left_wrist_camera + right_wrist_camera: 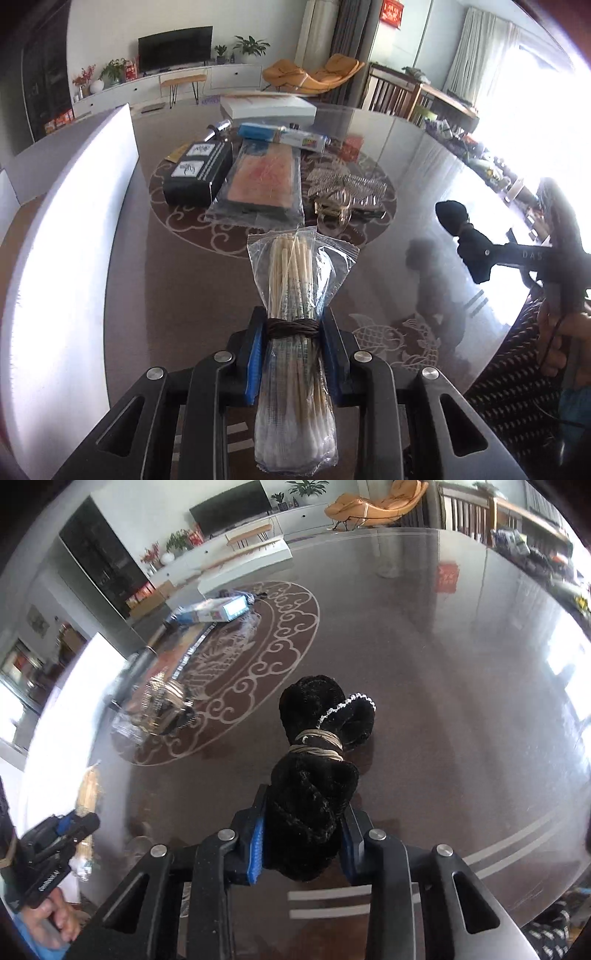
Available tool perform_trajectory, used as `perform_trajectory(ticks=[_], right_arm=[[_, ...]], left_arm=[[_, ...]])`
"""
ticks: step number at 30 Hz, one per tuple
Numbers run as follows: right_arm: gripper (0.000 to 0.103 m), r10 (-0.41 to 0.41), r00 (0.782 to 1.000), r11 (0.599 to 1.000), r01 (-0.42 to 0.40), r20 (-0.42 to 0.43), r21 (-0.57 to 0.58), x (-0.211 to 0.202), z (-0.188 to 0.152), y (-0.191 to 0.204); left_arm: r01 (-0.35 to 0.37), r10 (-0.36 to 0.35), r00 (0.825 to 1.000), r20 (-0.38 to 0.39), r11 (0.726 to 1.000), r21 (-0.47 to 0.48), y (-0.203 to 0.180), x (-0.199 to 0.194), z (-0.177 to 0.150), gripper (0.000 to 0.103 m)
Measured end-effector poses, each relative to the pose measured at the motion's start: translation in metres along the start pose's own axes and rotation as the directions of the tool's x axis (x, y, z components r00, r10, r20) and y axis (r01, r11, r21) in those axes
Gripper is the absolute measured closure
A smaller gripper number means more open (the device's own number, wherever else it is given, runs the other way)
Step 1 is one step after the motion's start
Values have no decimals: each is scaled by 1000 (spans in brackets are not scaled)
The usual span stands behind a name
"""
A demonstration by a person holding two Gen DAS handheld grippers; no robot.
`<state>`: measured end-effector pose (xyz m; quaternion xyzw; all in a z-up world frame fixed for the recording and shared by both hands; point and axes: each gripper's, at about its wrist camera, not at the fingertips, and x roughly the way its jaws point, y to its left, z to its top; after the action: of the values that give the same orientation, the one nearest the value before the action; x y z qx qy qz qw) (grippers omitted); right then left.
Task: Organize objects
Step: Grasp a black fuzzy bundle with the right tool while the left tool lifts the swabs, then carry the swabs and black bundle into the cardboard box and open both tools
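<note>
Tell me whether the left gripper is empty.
No: the left gripper is shut on a bagged bundle of cotton swabs, clamped between its blue pads.

A clear plastic packet of wooden-stemmed cotton swabs (295,325), bound mid-length by dark cord, points away over the table. To its right, a black velvet bundle (314,790), tied with pale string, is lifted too.

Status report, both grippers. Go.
Left gripper shut on swab pack. Right gripper shut on black bundle. Both held above table. Nothing in the way.
</note>
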<state>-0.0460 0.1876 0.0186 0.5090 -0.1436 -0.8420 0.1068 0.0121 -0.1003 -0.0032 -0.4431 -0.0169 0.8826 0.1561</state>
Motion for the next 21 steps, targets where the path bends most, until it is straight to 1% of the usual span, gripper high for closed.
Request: perform_trajectory(ticks=[2, 4, 7, 10, 13, 14, 15, 17, 18, 19, 20, 21], right_arm=[[70, 84, 996, 996, -84, 11, 21, -13, -3, 5], [70, 127, 992, 992, -127, 14, 20, -21, -3, 18], [70, 186, 982, 982, -186, 11, -25, -30, 2, 58], [70, 251, 968, 960, -250, -13, -123, -33, 8, 118], [70, 331, 941, 914, -338, -67, -224, -28, 9, 190], [70, 364, 926, 889, -377, -98, -260, -23, 10, 222], [70, 383, 916, 870, -402, -122, -285, -20, 8, 243], [70, 420, 889, 824, -457, -180, -334, -9, 5, 295], [70, 431, 878, 803, -478, -206, -356, -4, 1, 319], [70, 430, 874, 787, -486, -227, -381, 2, -2, 340], [70, 423, 874, 776, -485, -239, -403, 7, -6, 355], [70, 413, 874, 762, -485, -255, -428, 15, -11, 374]], left_arm=[[29, -28, 999, 40, 999, -26, 5, -19, 5, 75], [44, -40, 996, 78, 998, -53, 12, -40, 10, 75], [53, -39, 991, 131, 993, -103, 32, -71, 16, 75], [35, -6, 985, 171, 986, -162, 63, -102, 19, 75], [-35, 79, 979, 187, 973, -227, 104, -132, 18, 75], [-75, 124, 974, 190, 966, -246, 119, -140, 16, 75], [-118, 170, 967, 187, 958, -263, 134, -146, 14, 75], [-206, 262, 952, 155, 929, -308, 167, -155, 7, 75], [-237, 295, 945, 141, 915, -326, 181, -158, 2, 75], [-278, 336, 934, 120, 897, -344, 196, -160, -5, 75], [-324, 379, 921, 94, 876, -358, 210, -161, -12, 75], [-354, 405, 912, 70, 861, -366, 220, -160, -18, 75]])
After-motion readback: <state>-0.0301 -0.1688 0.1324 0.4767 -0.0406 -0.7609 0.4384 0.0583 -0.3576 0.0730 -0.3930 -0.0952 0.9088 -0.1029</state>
